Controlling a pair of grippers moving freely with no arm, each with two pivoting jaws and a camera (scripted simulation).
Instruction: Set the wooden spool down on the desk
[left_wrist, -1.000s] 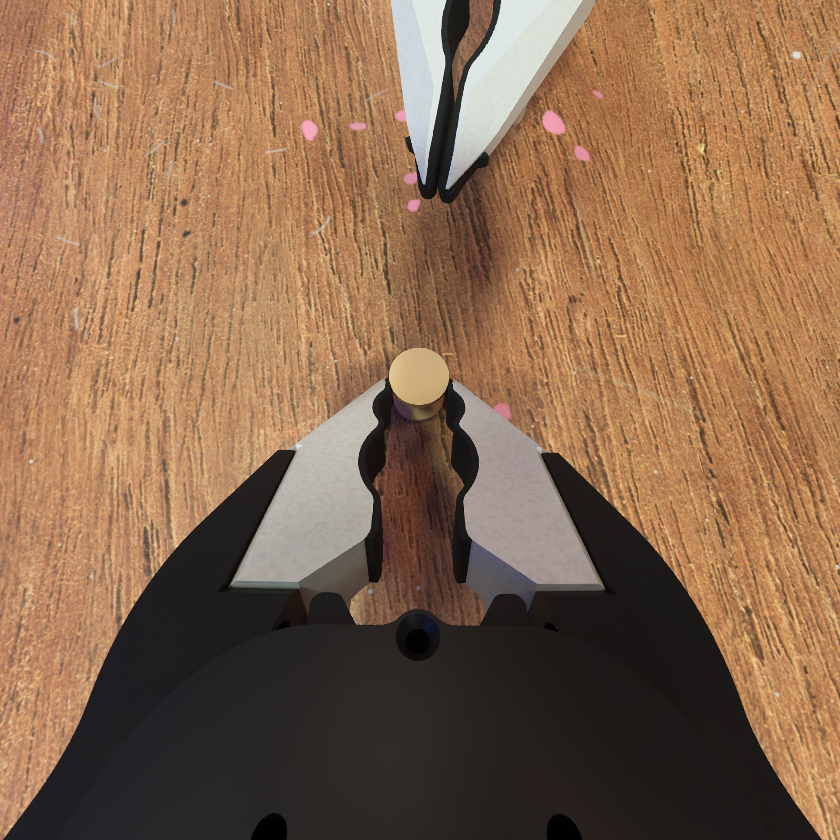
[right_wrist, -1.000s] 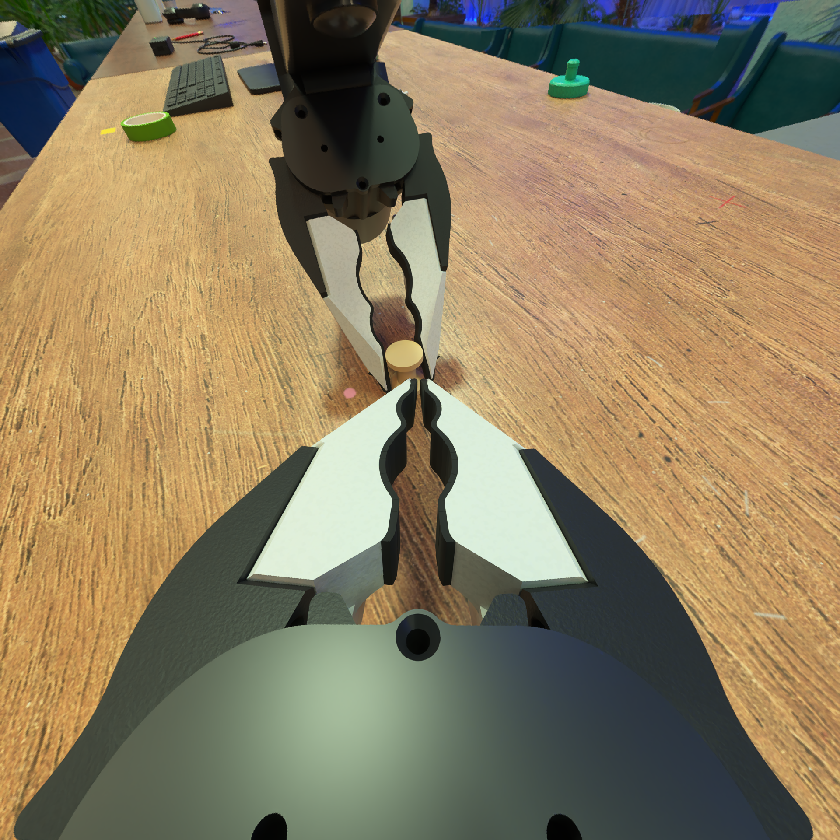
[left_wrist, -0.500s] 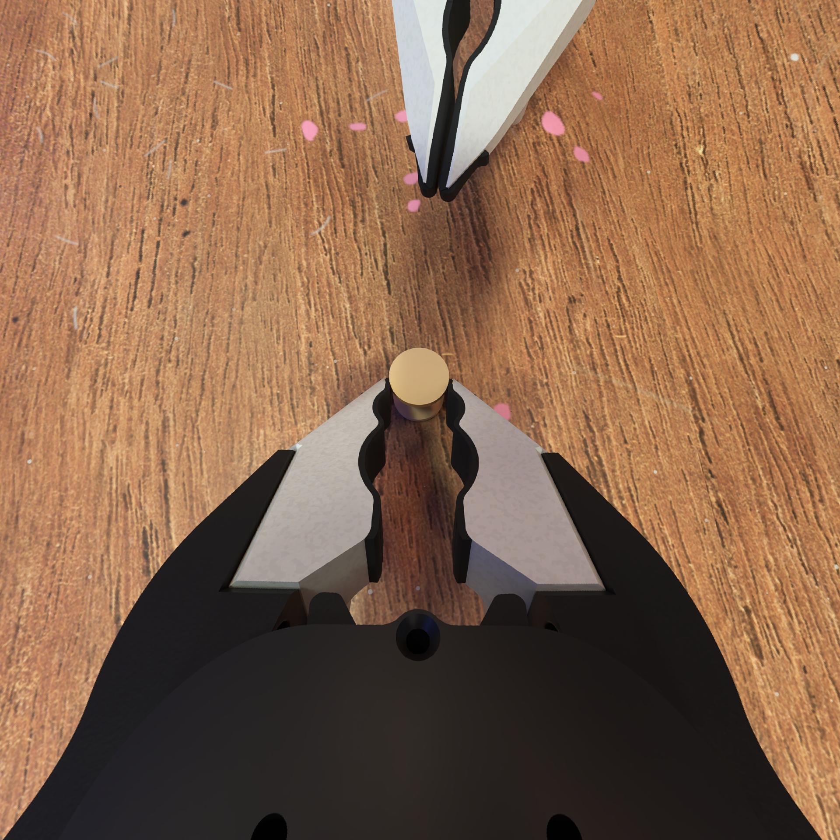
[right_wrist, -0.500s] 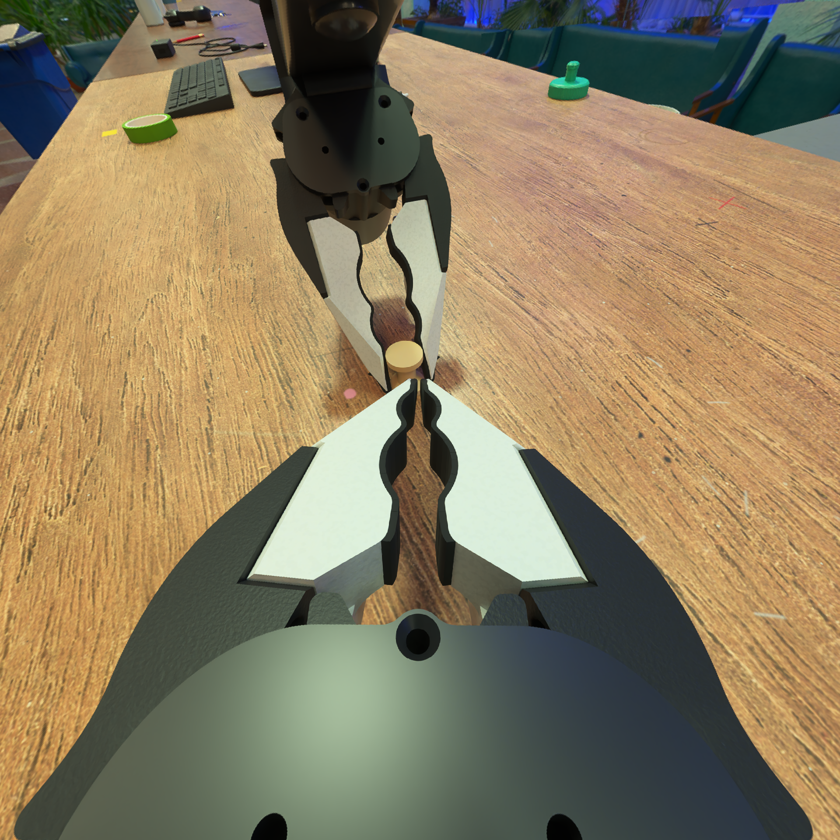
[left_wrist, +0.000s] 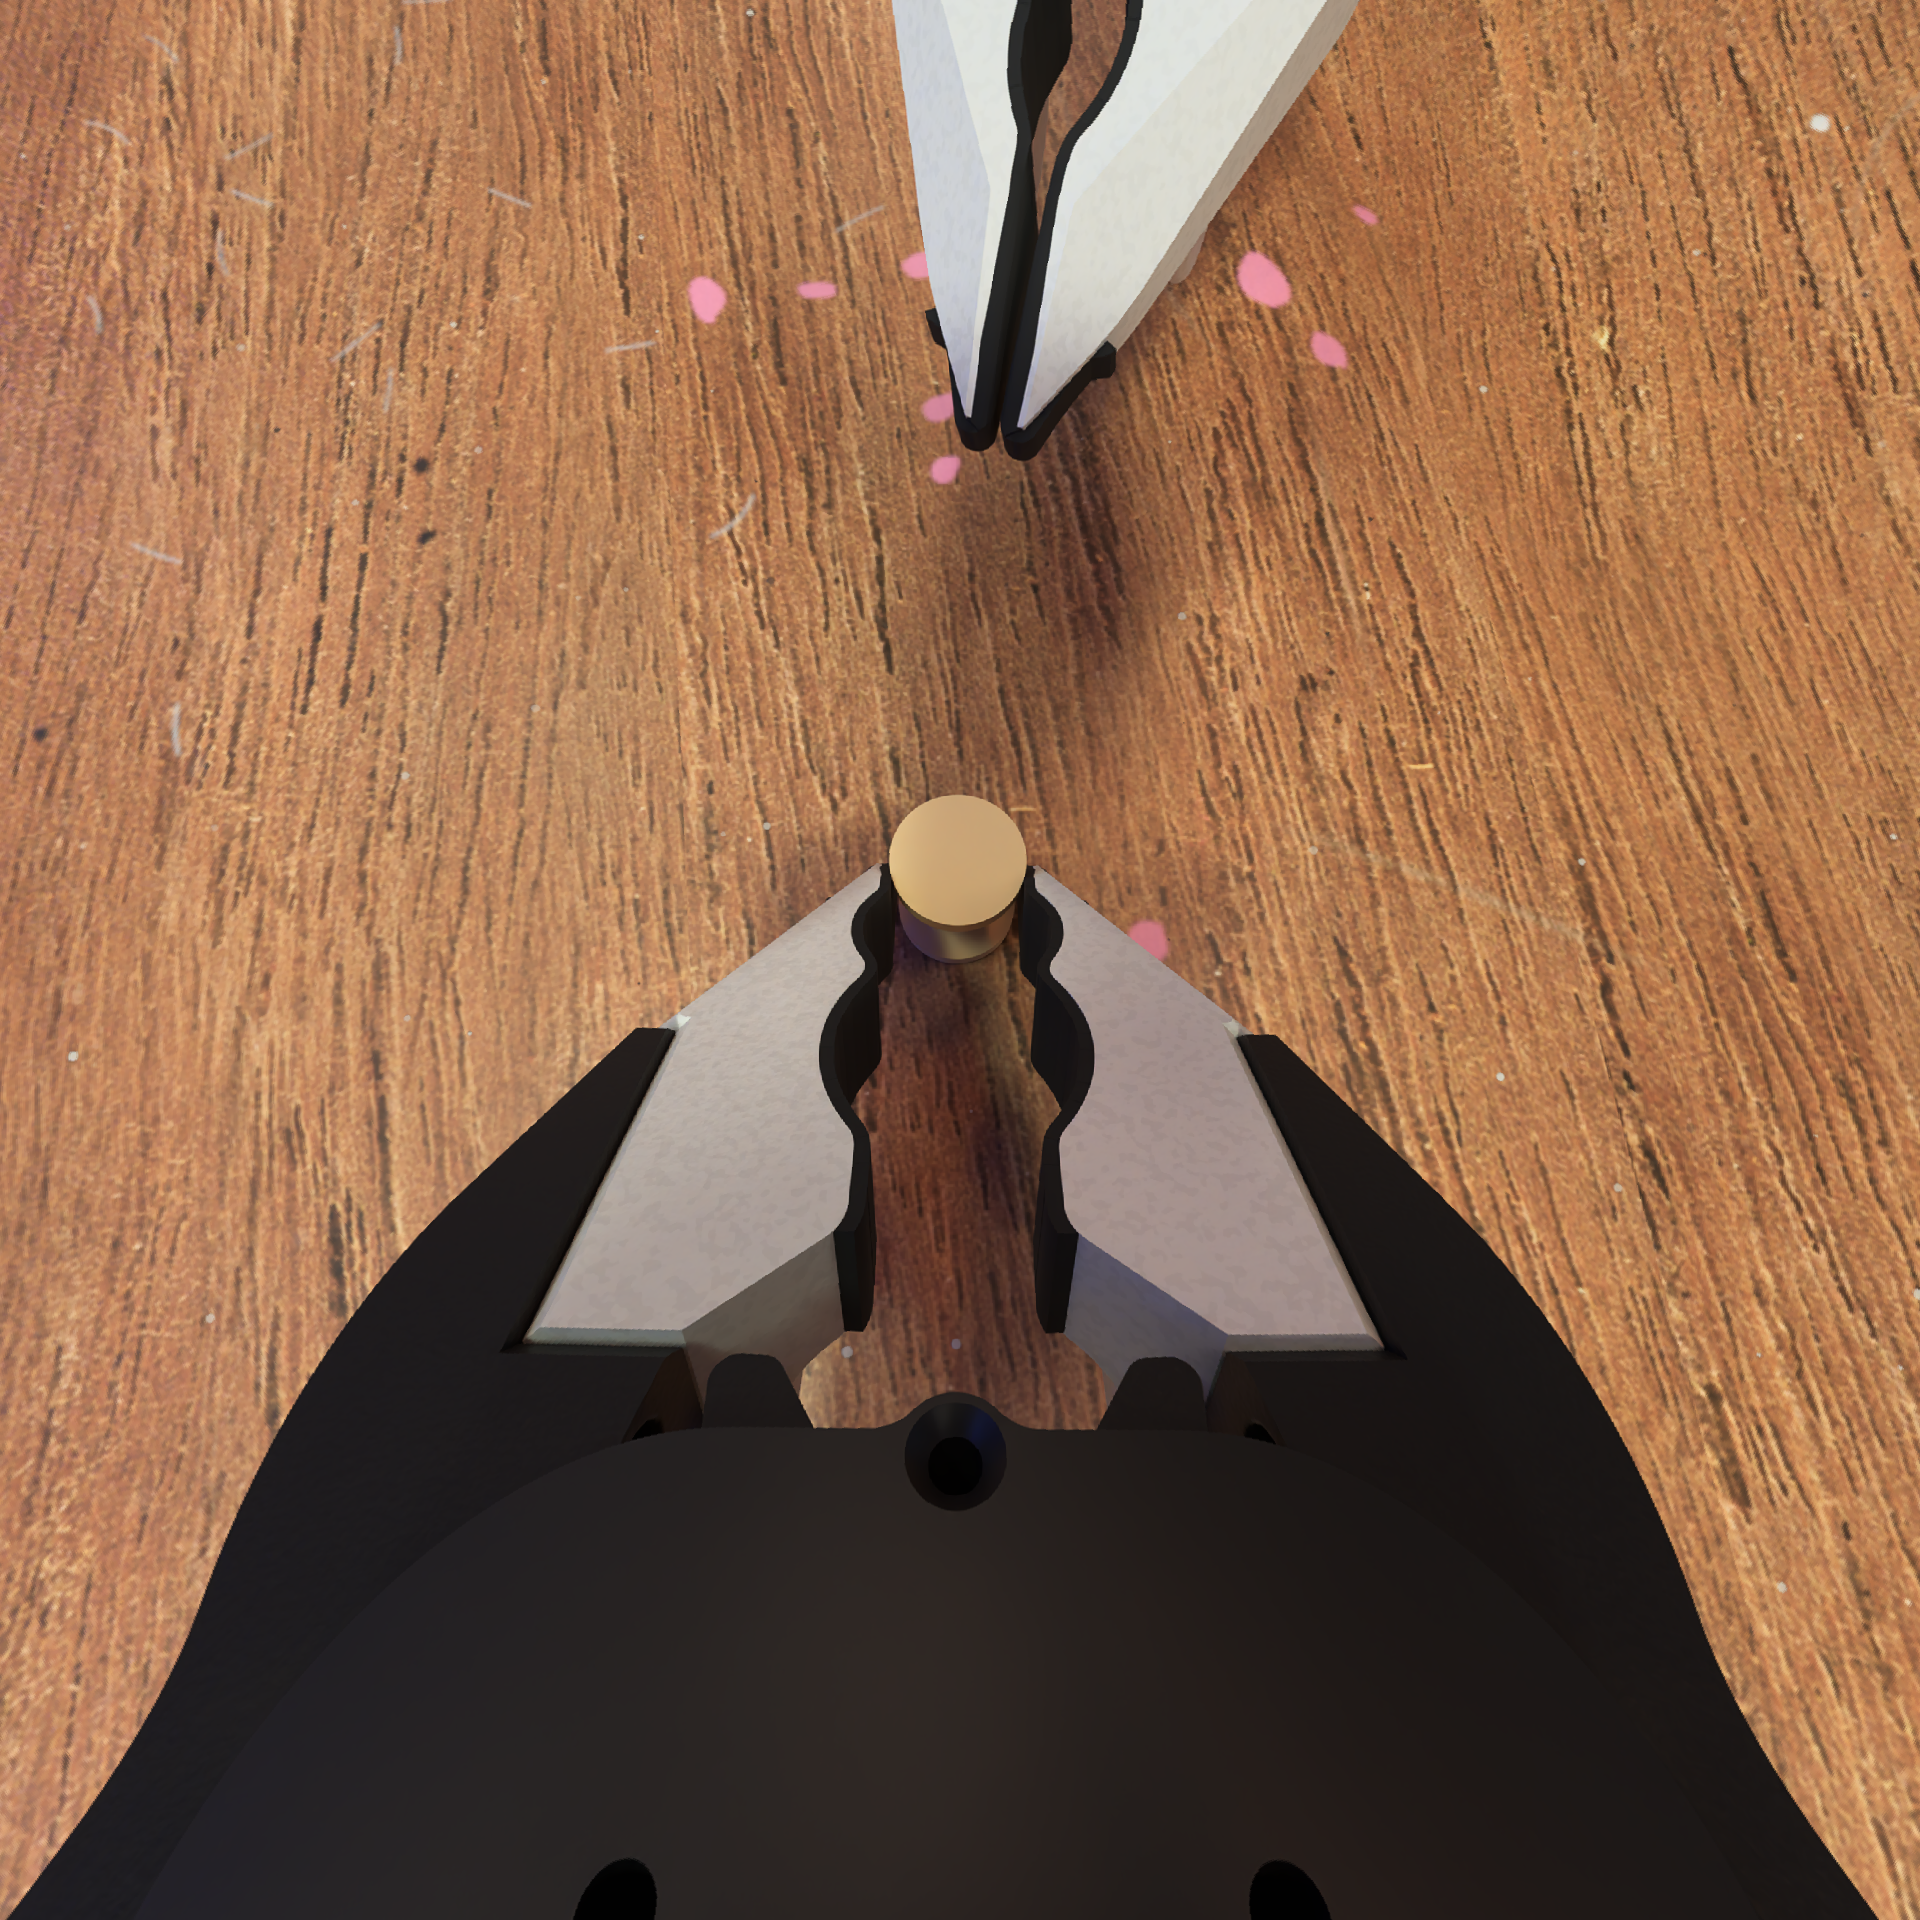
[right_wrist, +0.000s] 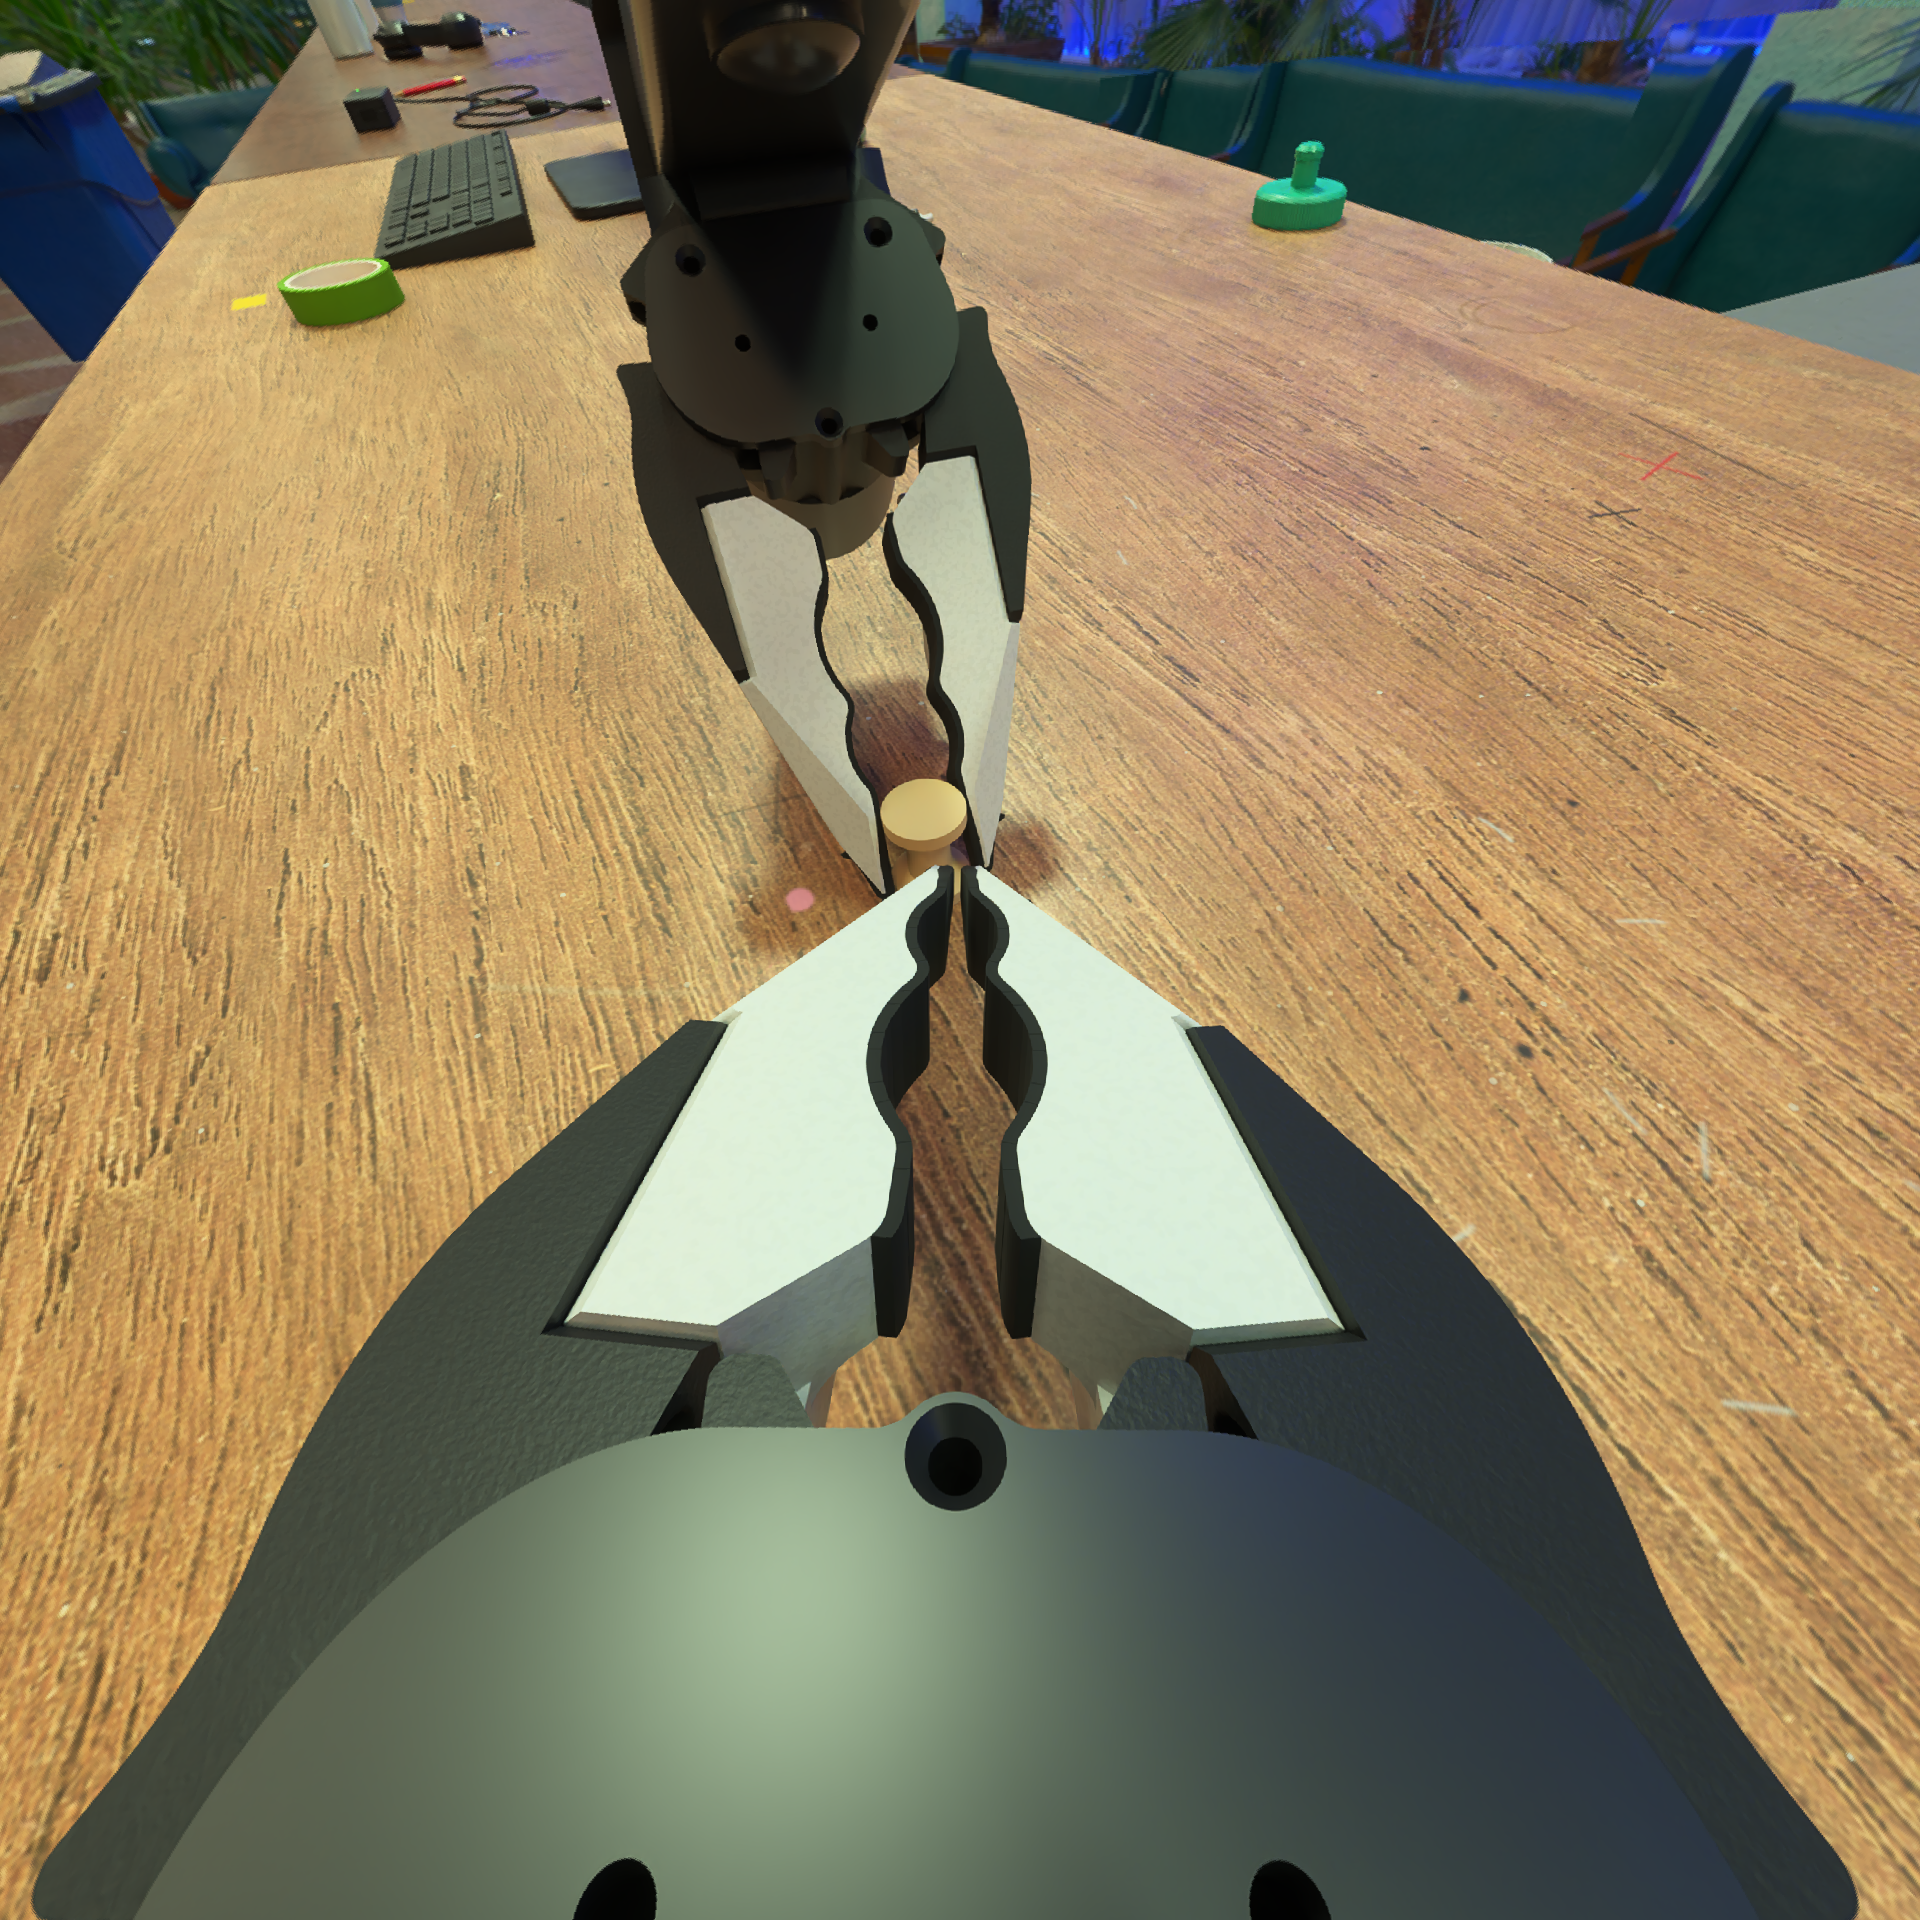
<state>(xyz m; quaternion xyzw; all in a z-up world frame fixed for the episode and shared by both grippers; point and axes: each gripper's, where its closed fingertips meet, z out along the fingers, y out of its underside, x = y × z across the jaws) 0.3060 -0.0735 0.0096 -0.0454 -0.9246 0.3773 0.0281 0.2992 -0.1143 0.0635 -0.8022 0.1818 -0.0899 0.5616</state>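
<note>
The wooden spool (left_wrist: 956, 860) is small and light tan, with a round flat top. It stands upright between the fingertips of my left gripper (left_wrist: 956, 896), which points steeply down at the wooden desk (left_wrist: 416, 727) and is shut on it. In the right wrist view the spool (right_wrist: 923, 812) sits low between the left gripper's (right_wrist: 932, 868) tips, at or just above the desk (right_wrist: 312, 831); I cannot tell if it touches. My right gripper (right_wrist: 956, 881) is shut and empty, its tips just in front of the spool. It also shows in the left wrist view (left_wrist: 1000, 445).
Far back on the desk lie a green tape roll (right_wrist: 341, 291), a black keyboard (right_wrist: 457, 197), a dark pad (right_wrist: 597, 182) and a green knobbed piece (right_wrist: 1299, 192). Teal chairs (right_wrist: 1455, 114) line the far side. Pink spots (left_wrist: 707, 299) mark the wood.
</note>
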